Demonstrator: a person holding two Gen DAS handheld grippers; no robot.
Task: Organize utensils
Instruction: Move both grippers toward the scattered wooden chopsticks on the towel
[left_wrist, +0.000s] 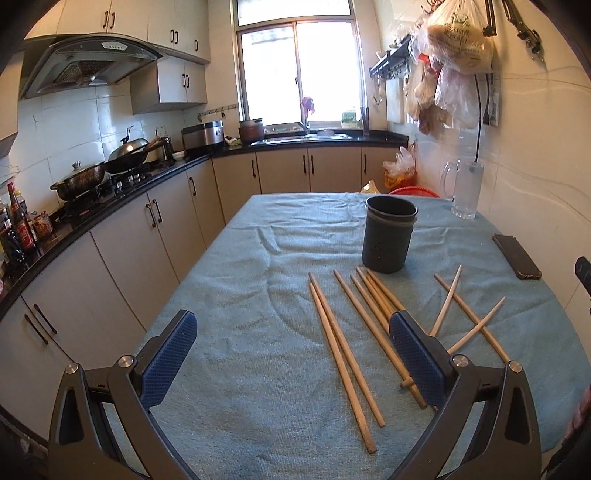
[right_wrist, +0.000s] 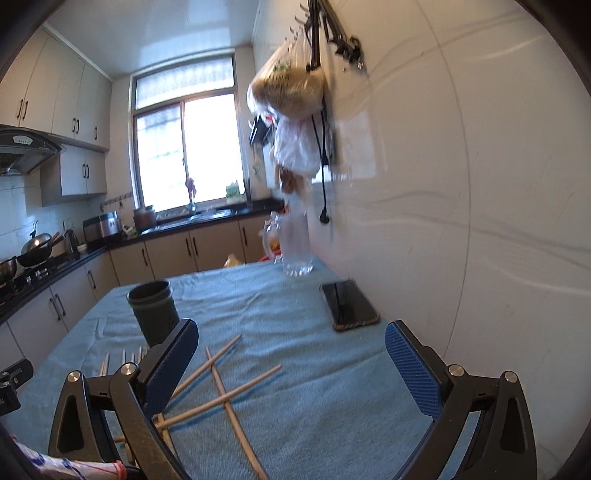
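Left claw (left_wrist: 291, 354): spread wide over the cloth, nothing between its blue ribbed pads; black hinged arms with silver pins.
Right claw (right_wrist: 291, 365): also wide apart and empty, same blue ribbed pads, seen in a slightly blurred view.
Wooden chopsticks (left_wrist: 347, 354): long, tapered, pale brown sticks lying flat on the cloth; one pair side by side, a looser bunch just right of it running up to the foot of the holder.
Crossed chopsticks (right_wrist: 225, 391): three thinner sticks lying over one another, apart from the bunch.
Chopstick holder (left_wrist: 388, 236): dark, matte cylinder with a doubled rim and small holes low on its wall, upright beyond the sticks.
Phone (right_wrist: 349, 304): black slab with a glossy face, near the wall.
Glass mug (left_wrist: 465, 188): clear, handled, at the far corner.
Surface (left_wrist: 258, 258): covered by a wrinkled blue-green towel cloth.
Room: kitchen with beige cabinets, black counters, range hood, wok (left_wrist: 127, 155), bright window; plastic bags hang on the tiled wall, their print unreadable.
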